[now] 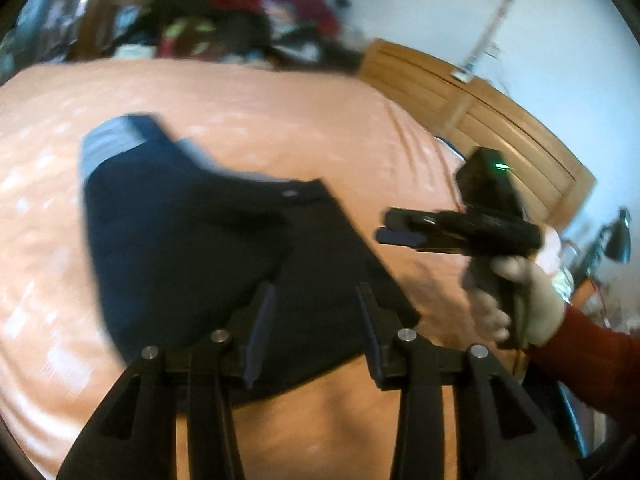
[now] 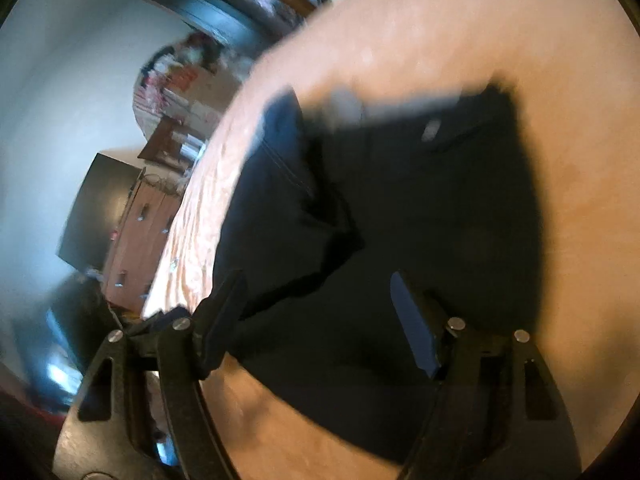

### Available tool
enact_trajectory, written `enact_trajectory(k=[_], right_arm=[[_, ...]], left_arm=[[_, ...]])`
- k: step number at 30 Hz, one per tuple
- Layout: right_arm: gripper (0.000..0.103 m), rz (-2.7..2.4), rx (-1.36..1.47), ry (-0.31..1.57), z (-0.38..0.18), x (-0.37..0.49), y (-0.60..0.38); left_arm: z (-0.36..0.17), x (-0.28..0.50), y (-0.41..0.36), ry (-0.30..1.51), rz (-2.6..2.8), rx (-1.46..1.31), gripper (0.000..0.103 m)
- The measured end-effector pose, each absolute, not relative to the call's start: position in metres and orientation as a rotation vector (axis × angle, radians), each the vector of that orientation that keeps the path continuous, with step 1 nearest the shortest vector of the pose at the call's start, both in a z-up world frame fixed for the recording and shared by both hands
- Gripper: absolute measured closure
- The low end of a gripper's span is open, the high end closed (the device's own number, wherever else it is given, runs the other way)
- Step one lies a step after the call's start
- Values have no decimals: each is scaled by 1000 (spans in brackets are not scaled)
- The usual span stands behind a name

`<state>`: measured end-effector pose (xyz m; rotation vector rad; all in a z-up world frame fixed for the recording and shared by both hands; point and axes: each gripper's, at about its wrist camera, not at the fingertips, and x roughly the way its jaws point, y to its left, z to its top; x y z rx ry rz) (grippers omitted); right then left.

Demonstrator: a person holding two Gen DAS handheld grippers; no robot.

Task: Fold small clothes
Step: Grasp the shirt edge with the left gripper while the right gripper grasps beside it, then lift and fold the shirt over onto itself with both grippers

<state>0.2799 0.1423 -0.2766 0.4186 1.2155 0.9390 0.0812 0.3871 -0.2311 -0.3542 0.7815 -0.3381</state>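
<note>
A small dark navy garment (image 1: 208, 240) with a grey waistband lies partly folded on the peach bedspread (image 1: 260, 120). My left gripper (image 1: 316, 300) hovers open over its near edge, nothing between the fingers. The right gripper (image 1: 394, 226) shows in the left wrist view to the right of the garment, turned sideways and held by a white-gloved hand (image 1: 516, 300); its fingers look spread. In the right wrist view the same garment (image 2: 400, 220) fills the middle, and my right gripper (image 2: 316, 292) is open above it, holding nothing. Both views are blurred.
A heap of mixed clothes (image 1: 240, 20) sits at the far end of the bed. A wooden headboard (image 1: 480, 120) runs along the right. A dresser (image 2: 136, 232) and a dark screen (image 2: 96, 208) stand beside the bed in the right wrist view.
</note>
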Motion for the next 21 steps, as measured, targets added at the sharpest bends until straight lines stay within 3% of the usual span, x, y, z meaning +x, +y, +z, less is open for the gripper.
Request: enact_trajectory(k=[6, 9, 10, 11, 12, 18, 21], right_arm=[[30, 953, 451, 1261, -296, 290, 185], [39, 944, 459, 1265, -299, 294, 196], [55, 943, 462, 1270, -300, 295, 199], [94, 944, 454, 1276, -303, 292, 205], [100, 940, 437, 1273, -302, 291, 207], [102, 939, 515, 980, -216, 249, 124], [102, 872, 502, 952, -216, 212, 70]], left_arm=[[-235, 79, 411, 773, -310, -376, 62], [-235, 81, 432, 753, -282, -409, 62], [-233, 84, 436, 744, -267, -421, 62], [-232, 84, 442, 737, -257, -424, 62], [-230, 87, 446, 726, -247, -428, 62], [-203, 116, 473, 651, -215, -374, 62], [-198, 145, 466, 658, -232, -323, 56]])
